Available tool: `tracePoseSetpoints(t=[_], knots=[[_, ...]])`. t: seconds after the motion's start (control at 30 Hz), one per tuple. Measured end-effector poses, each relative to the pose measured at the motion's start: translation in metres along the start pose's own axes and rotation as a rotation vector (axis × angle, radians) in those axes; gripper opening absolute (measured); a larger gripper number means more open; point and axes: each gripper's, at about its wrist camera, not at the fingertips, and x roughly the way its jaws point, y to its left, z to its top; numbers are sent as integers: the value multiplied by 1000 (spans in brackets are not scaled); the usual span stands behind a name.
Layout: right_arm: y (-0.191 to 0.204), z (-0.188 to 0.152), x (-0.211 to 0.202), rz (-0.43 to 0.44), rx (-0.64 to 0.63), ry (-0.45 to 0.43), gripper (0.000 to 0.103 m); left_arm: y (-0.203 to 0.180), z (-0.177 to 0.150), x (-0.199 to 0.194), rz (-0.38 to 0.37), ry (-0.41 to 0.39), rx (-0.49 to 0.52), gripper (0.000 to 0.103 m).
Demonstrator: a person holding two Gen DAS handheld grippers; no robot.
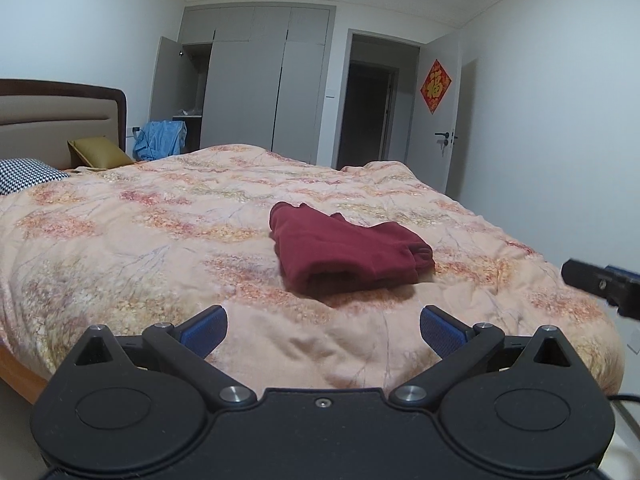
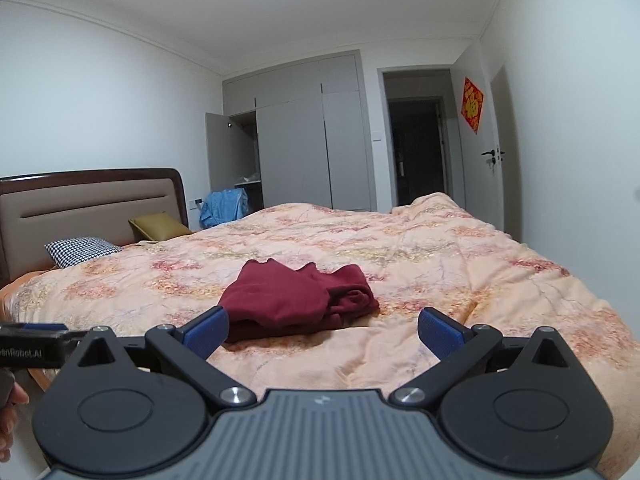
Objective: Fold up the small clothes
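A dark red garment [image 1: 348, 252] lies folded into a compact bundle on the peach floral bedspread [image 1: 140, 240]. It also shows in the right wrist view [image 2: 296, 300]. My left gripper [image 1: 323, 330] is open and empty, held back from the garment over the bed's near edge. My right gripper [image 2: 323, 330] is open and empty, just short of the garment, with its left blue pad [image 2: 206, 330] close to the bundle's near edge. The right gripper also shows at the right edge of the left wrist view [image 1: 600, 286].
A checked pillow [image 2: 82, 250] and an olive pillow [image 2: 160, 226] lie by the headboard [image 2: 88, 204]. A blue cloth [image 2: 224, 206] hangs near the open wardrobe [image 2: 296, 136]. A doorway [image 2: 418, 140] and an open door stand beyond the bed. The wooden bed frame [image 1: 20, 380] edges the near left.
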Motion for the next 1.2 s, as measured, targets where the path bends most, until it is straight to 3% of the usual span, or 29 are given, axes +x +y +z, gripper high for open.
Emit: tracePoseSetpoints(t=[1.2], knots=[[5, -2, -11, -7, -38, -38, 103, 2, -1, -1, 15, 6, -19, 102]])
